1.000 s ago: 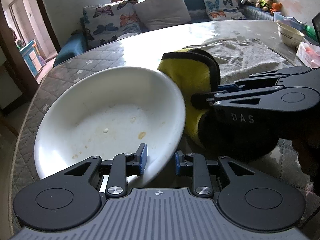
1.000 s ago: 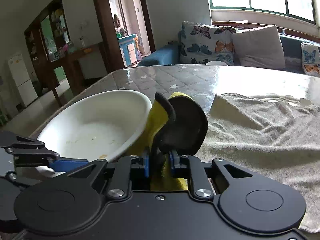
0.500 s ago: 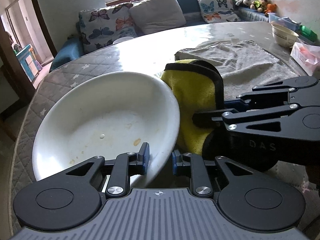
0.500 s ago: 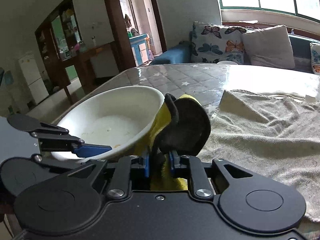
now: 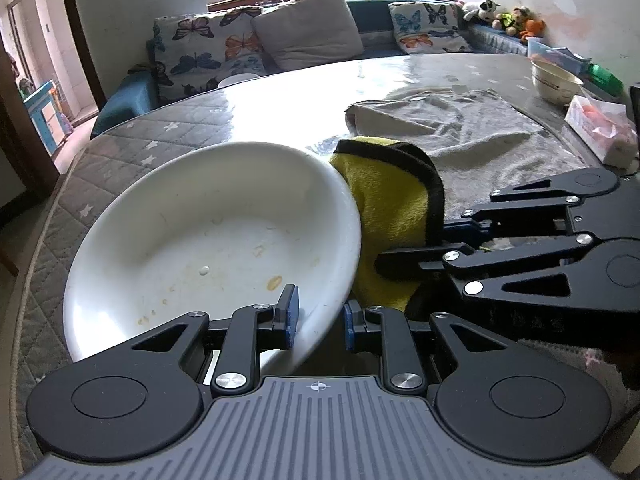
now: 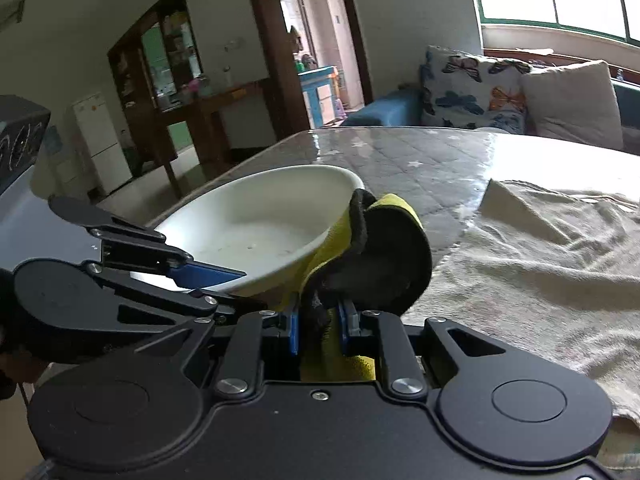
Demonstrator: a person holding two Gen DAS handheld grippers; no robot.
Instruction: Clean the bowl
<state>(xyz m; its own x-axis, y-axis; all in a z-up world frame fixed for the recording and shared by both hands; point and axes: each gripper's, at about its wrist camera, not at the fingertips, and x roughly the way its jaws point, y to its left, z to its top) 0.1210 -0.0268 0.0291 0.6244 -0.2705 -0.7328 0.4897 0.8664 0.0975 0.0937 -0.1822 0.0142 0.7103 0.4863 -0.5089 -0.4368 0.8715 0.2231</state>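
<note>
A large white bowl (image 5: 216, 240) with small brown food specks inside is tilted up off the table. My left gripper (image 5: 318, 320) is shut on its near rim, one blue pad inside and one outside. The same bowl (image 6: 256, 224) appears at centre left in the right wrist view. A yellow cloth with a black edge (image 5: 392, 208) hangs just right of the bowl, touching its outer wall. My right gripper (image 6: 318, 328) is shut on this cloth (image 6: 376, 248), which bulges above the fingers. The right gripper (image 5: 416, 256) reaches in from the right in the left wrist view.
A beige towel (image 5: 460, 132) lies spread on the quilted table (image 5: 160, 136) behind the cloth. A small bowl (image 5: 554, 82) and a tissue pack (image 5: 600, 128) stand at the far right edge. A sofa with cushions (image 5: 304, 32) runs behind the table.
The left gripper's pads have closed onto the bowl's rim and the bowl has tipped up a little. The right gripper with the cloth has shifted slightly along the bowl's side.
</note>
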